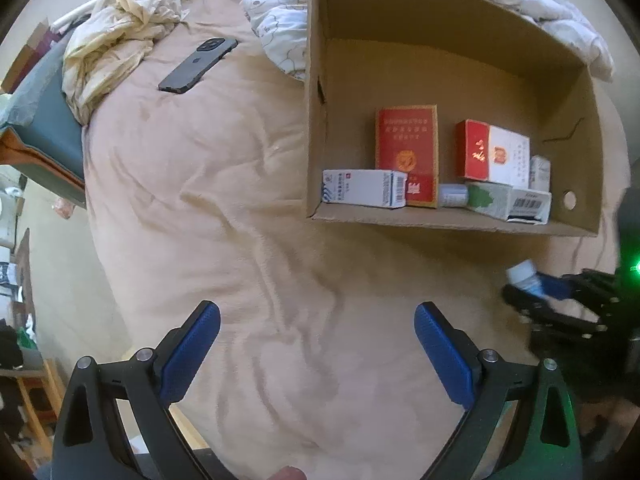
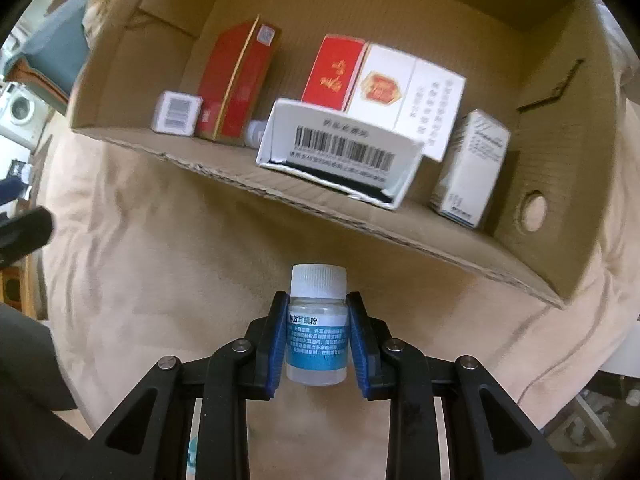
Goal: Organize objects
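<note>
While the right tool point(image 2: 318, 336) clamps the small white-capped bottle point(image 2: 317, 328) low in the frame, short of the cardboard box point(image 2: 400, 236), and the left tool point(image 1: 318, 344) gapes empty, the seemingly smooth bottle could slip or clip the barcode carton point(image 2: 340, 152).

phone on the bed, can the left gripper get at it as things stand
Probably yes. The left gripper is open and empty, and the phone lies flat on bare blanket, with nothing between them. The crumpled cloth sits beside it, not over it.
</note>
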Motion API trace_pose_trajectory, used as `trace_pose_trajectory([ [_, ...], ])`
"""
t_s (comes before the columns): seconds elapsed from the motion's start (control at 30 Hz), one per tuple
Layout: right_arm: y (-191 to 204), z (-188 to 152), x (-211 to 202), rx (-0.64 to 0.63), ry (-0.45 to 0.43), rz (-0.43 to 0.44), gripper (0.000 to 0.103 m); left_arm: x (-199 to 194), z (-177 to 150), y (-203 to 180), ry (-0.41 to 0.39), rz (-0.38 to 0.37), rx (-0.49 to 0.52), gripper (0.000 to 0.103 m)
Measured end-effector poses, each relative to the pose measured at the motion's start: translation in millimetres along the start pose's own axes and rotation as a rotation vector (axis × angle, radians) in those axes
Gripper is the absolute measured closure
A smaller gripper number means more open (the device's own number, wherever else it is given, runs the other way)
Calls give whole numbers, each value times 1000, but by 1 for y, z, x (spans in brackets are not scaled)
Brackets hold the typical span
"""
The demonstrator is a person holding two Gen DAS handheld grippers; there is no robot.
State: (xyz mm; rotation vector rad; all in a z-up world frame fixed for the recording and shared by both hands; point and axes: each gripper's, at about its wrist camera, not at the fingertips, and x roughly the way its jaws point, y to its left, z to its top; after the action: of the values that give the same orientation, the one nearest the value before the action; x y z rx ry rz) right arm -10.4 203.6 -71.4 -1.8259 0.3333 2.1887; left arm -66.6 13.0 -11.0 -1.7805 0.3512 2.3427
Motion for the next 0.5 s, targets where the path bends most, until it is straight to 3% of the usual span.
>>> trace_pose_trajectory([
  [0.17, -10, -10, -23, -4, -49, 39, 72, 8, -5, 1, 23, -8, 1, 6],
  [0.3, -28, -14, -57, 40, -132, 115, 72, -2, -18, -16, 74, -106, 29, 6],
  [0.5, -79, -7, -117, 173, -301, 215, 73, -19, -41, -76, 94, -93, 226, 6],
])
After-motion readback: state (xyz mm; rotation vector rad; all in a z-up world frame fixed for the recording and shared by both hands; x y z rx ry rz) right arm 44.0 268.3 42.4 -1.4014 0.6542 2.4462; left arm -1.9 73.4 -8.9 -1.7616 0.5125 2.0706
